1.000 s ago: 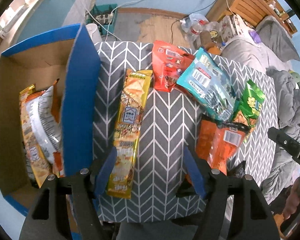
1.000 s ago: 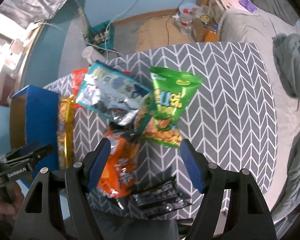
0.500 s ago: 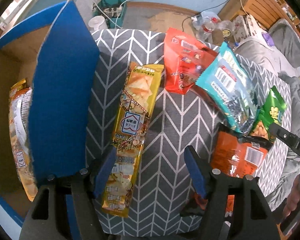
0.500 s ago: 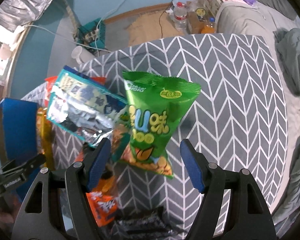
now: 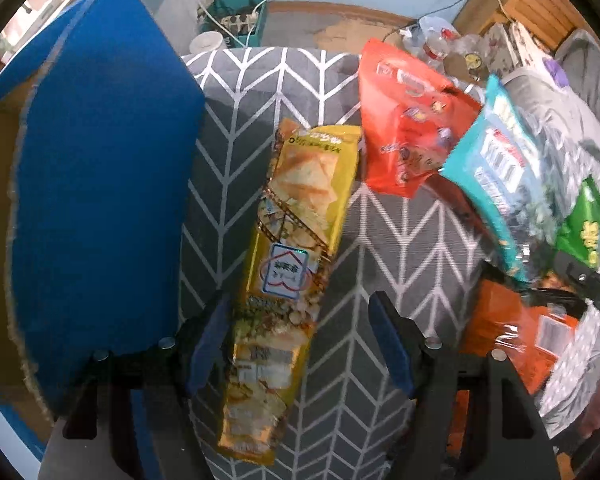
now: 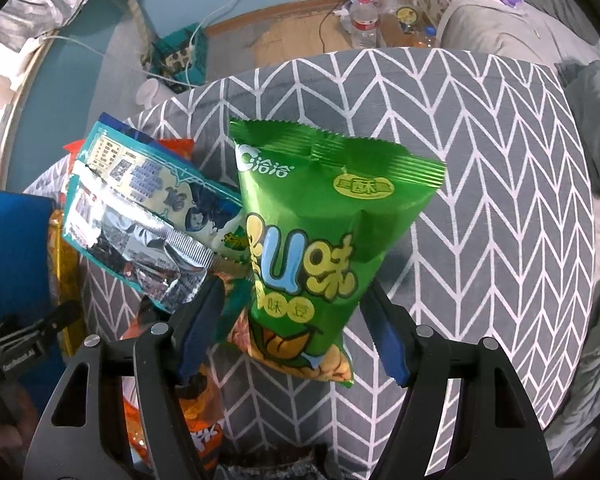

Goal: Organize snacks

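Over bench point(image 6: 480, 184), your both grippers wide open, holding nothing. Left gripper point(image 5: 300, 340) straddles long yellow cracker pack point(image 5: 296, 264); right gripper point(image 6: 292, 320) straddles green crinkled snack bag point(image 6: 320, 240). Risk: right gripper pinches also neighbouring silver-teal foil bag point(image 6: 140, 216).

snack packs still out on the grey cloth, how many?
5: long yellow pack by the blue box flap, red bag behind, teal bag overlapping it, green bag, orange bag nearest. More may hide underneath.
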Demonstrator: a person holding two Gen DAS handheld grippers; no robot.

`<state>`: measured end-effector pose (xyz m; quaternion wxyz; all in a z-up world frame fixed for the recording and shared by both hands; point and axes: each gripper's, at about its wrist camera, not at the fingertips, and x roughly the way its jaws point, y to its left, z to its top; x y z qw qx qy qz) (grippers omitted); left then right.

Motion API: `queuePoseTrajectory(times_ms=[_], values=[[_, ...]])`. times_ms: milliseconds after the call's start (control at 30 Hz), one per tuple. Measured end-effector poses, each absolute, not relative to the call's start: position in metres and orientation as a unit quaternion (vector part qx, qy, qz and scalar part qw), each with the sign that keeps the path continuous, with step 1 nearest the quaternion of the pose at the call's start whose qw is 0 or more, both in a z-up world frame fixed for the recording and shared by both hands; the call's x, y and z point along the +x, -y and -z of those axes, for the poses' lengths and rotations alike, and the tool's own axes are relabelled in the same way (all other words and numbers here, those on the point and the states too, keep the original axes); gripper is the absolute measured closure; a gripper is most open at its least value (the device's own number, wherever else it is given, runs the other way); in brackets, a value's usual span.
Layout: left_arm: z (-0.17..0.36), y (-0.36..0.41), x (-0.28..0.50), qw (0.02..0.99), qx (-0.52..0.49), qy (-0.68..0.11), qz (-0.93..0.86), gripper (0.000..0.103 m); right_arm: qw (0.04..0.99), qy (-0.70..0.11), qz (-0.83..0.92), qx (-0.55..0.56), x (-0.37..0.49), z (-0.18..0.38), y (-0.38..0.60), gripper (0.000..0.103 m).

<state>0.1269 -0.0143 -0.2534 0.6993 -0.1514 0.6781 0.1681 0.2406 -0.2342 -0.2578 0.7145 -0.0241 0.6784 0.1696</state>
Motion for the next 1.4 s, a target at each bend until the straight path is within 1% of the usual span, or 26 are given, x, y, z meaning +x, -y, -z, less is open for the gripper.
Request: queuePoseTrajectory(times_ms=[33, 67, 100, 167, 233, 267, 300, 333, 367, 433, 467, 500, 533, 633, 933, 1400], values=[[0.257, 0.015, 0.128, 0.698, -0.144, -0.68, -0.173, 0.031, 0.714, -0.679, -0.169, -0.025, 0.241, 0.26, 0.234, 0.038], [0.26, 0.016, 0.129, 0.697, -0.139, -0.681, -0.176, 0.031, 0.712, -0.682, -0.167, -0.025, 0.241, 0.263, 0.233, 0.046], [0.263, 0.017, 0.13, 0.696, -0.133, -0.682, -0.179, 0.031, 0.71, -0.684, -0.167, -0.025, 0.242, 0.264, 0.233, 0.05], [0.267, 0.018, 0.131, 0.696, -0.129, -0.683, -0.179, 0.031, 0.71, -0.684, -0.167, -0.023, 0.242, 0.267, 0.233, 0.056], [0.266, 0.016, 0.13, 0.703, -0.133, -0.676, -0.176, 0.031, 0.712, -0.681, -0.168, -0.028, 0.242, 0.267, 0.232, 0.06], [0.266, 0.015, 0.129, 0.705, -0.137, -0.674, -0.172, 0.031, 0.713, -0.68, -0.168, -0.03, 0.242, 0.268, 0.231, 0.064], [0.266, 0.015, 0.127, 0.707, -0.141, -0.673, -0.168, 0.035, 0.714, -0.679, -0.168, -0.032, 0.243, 0.267, 0.232, 0.066], [0.266, 0.013, 0.126, 0.708, -0.147, -0.672, -0.161, 0.041, 0.714, -0.679, -0.169, -0.033, 0.243, 0.268, 0.233, 0.068], [0.265, 0.012, 0.125, 0.709, -0.148, -0.671, -0.157, 0.044, 0.715, -0.678, -0.17, -0.033, 0.242, 0.266, 0.234, 0.068], [0.263, 0.01, 0.12, 0.71, -0.144, -0.671, -0.157, 0.057, 0.717, -0.676, -0.168, -0.043, 0.239, 0.265, 0.234, 0.069], [0.263, 0.011, 0.119, 0.711, -0.144, -0.671, -0.156, 0.062, 0.718, -0.675, -0.167, -0.045, 0.236, 0.262, 0.237, 0.069], [0.261, 0.009, 0.118, 0.711, -0.145, -0.67, -0.156, 0.068, 0.718, -0.674, -0.167, -0.048, 0.234, 0.26, 0.238, 0.069], [0.26, 0.009, 0.118, 0.71, -0.147, -0.672, -0.155, 0.069, 0.719, -0.673, -0.166, -0.05, 0.231, 0.258, 0.239, 0.069], [0.258, 0.006, 0.113, 0.707, -0.151, -0.674, -0.153, 0.071, 0.724, -0.668, -0.162, -0.061, 0.221, 0.247, 0.241, 0.069], [0.249, 0.012, 0.102, 0.707, -0.166, -0.674, -0.136, 0.071, 0.741, -0.646, -0.167, -0.082, 0.206, 0.214, 0.246, 0.07], [0.199, 0.03, 0.079, 0.731, -0.172, -0.652, -0.107, 0.072, 0.746, -0.631, -0.194, -0.089, 0.183, 0.164, 0.24, 0.07]])
